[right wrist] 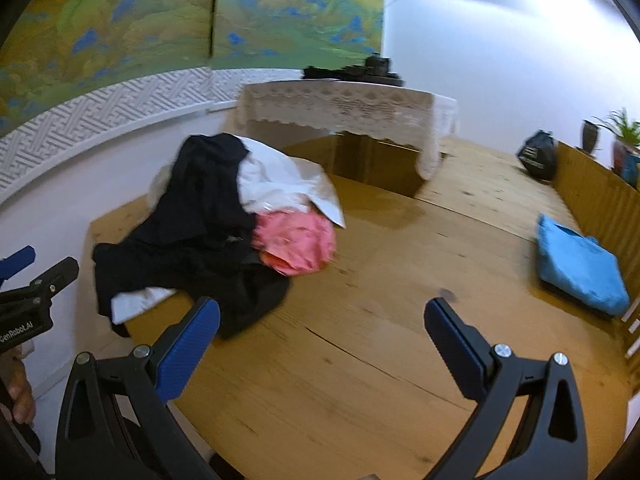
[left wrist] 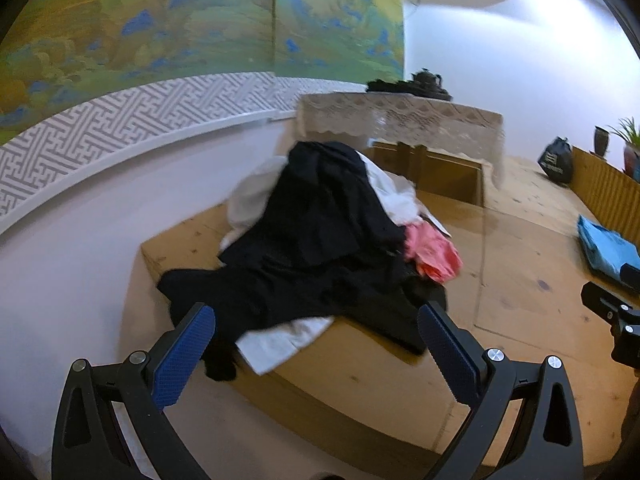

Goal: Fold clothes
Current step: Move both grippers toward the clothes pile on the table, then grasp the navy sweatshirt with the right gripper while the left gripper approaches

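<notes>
Heap of unfolded clothes on the pale wooden tabletop [right wrist: 360, 340]: a crumpled black garment [left wrist: 320, 240] over white cloth [right wrist: 280, 184] and a bunched pink garment [right wrist: 296, 244]; a flat, seemingly folded blue garment [right wrist: 576, 268] lies well apart at the right edge; the step in hand appears to be picking a piece from the heap, which calls for pinching one edge; left gripper [left wrist: 316, 320] and right gripper [right wrist: 322, 316] hover, fingers spread wide, holding nothing.

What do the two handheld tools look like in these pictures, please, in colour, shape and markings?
Both the left tool and the right tool have matte black curved frames with triangular cut-outs and silver bolt heads. Their fingers carry blue textured pads. White "GenRobot.AI" lettering marks the left tool's body.
</notes>
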`<action>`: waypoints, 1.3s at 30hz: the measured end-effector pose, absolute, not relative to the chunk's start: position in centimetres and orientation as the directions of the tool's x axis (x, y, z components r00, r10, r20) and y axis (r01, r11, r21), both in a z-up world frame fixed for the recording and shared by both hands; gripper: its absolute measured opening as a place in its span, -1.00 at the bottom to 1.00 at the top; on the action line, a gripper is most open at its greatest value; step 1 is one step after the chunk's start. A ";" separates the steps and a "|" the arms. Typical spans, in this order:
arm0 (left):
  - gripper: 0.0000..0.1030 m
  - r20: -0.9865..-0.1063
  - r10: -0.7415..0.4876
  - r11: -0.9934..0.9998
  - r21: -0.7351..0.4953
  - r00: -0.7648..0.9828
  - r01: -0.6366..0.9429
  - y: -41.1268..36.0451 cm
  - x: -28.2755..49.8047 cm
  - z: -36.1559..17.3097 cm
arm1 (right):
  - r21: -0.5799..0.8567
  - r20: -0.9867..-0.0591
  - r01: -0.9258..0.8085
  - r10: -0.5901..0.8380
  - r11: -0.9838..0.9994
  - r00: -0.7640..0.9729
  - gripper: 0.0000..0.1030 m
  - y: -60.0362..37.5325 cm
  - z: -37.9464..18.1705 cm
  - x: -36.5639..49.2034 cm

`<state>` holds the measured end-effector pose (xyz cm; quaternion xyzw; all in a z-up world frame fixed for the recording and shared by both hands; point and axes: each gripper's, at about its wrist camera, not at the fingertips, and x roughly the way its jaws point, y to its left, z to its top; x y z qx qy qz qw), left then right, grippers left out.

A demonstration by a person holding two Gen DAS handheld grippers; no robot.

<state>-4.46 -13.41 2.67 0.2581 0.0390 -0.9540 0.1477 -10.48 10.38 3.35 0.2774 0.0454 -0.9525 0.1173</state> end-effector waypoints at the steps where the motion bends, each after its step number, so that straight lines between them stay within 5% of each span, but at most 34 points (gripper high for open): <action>1: 0.99 -0.497 -0.274 -0.950 0.007 -0.823 0.313 -14.0 -4.5 3.1 | -0.025 -0.532 0.259 -0.207 -0.965 -0.821 1.00 9.6 3.7 -11.0; 12: 0.99 -0.498 -0.373 -0.907 0.018 -0.783 0.421 -21.0 -5.3 4.6 | -0.007 -0.513 0.359 -0.305 -0.933 -0.802 0.96 3.5 5.2 -16.6; 17: 0.99 -0.494 -0.414 -0.885 0.024 -0.765 0.464 -23.7 -5.7 4.4 | -0.024 -0.558 0.388 -0.310 -0.921 -0.770 0.45 0.3 4.1 -20.8; 37: 0.99 -0.576 -0.418 -0.869 0.026 -0.703 0.495 -29.5 -10.1 -0.9 | -0.032 -0.743 0.446 -0.277 -0.894 -0.609 0.45 -10.7 -5.9 -36.9; 39: 0.99 -0.583 -0.412 -0.871 0.025 -0.700 0.491 -29.6 -10.4 -1.3 | -0.004 -0.750 0.460 -0.302 -0.888 -0.589 0.16 -10.6 -5.9 -37.0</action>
